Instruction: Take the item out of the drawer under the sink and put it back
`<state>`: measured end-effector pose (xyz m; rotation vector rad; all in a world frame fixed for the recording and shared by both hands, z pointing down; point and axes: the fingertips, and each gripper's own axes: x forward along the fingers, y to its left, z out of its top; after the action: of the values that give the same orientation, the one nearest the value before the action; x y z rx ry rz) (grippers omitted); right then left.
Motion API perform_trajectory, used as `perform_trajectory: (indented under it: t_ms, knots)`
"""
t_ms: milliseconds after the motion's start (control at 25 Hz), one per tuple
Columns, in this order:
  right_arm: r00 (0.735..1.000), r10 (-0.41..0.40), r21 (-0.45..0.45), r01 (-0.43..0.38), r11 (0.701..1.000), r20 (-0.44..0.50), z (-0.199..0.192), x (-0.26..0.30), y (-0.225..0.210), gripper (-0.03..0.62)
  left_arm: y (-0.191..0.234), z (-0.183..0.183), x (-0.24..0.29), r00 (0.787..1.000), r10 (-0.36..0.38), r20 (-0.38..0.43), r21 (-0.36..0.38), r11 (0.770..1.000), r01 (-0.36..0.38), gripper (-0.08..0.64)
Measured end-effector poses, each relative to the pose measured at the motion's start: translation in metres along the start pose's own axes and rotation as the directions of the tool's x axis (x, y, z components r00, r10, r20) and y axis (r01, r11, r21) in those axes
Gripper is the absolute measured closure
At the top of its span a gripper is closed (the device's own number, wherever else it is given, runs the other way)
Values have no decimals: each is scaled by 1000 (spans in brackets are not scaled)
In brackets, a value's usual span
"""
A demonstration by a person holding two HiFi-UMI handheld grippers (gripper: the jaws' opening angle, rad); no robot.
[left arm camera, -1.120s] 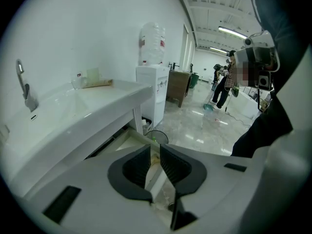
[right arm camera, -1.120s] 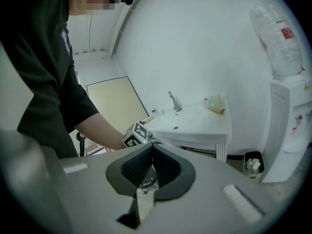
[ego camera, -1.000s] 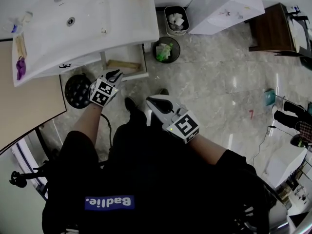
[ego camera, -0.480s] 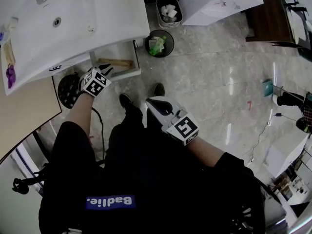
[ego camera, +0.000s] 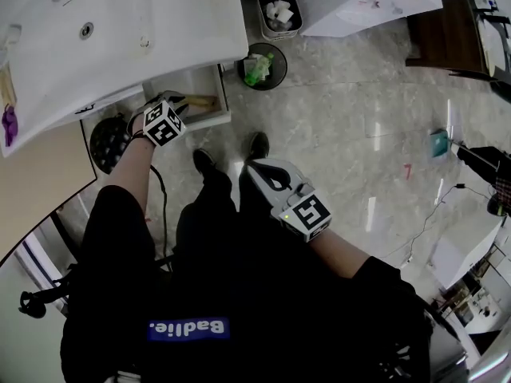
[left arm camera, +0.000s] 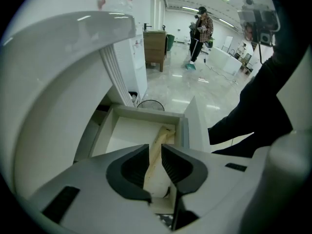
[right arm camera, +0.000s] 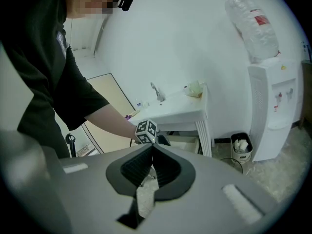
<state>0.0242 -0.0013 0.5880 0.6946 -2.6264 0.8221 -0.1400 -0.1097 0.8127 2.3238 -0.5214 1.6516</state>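
Item: 1 long, pale wooden stick (left arm camera: pixel 165 131), and there it is, lying flat on the drawer's floor.
Item's place: right in line with the gap between the 2 fingers (left arm camera: pixel 130 167) of the left gripper (left arm camera: pixel 155 146), running from their tips to the drawer's far corner.
Contact: the jaws have just been opening, and neither pad presses on the stick.
Drawer: white drawer (left arm camera: pixel 146 112), pulled open, directly below the fingertips, its far wall just beyond them.

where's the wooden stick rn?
Head view, upper left: the wooden stick lies in the open drawer under the sink. The left claw, whose jaws have just been opening, hovers over it, the stick showing between them, ungripped.
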Motion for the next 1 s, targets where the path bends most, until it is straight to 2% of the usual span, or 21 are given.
perform_trajectory:
  t_ms: [160,360,640,1000]
  knots:
    - [1000,3,4,-3,1000,-12,-6,5,-2,589,0,-14,16,998,-22,-67,55,998,25,485]
    - [1000,6,20,-5,1000,-25,-16,8,-3,589,6,-25,33,994,-27,-108,82,996,36,477]
    - [999,-21,50,24,998,-50,-30,4,-12,589,-1,-31,57,986,-44,-162,225,971,80,448]
    - [997,-34,116,41,992,-68,-44,9,-18,589,0,-42,85,981,-55,-186,273,956,105,439]
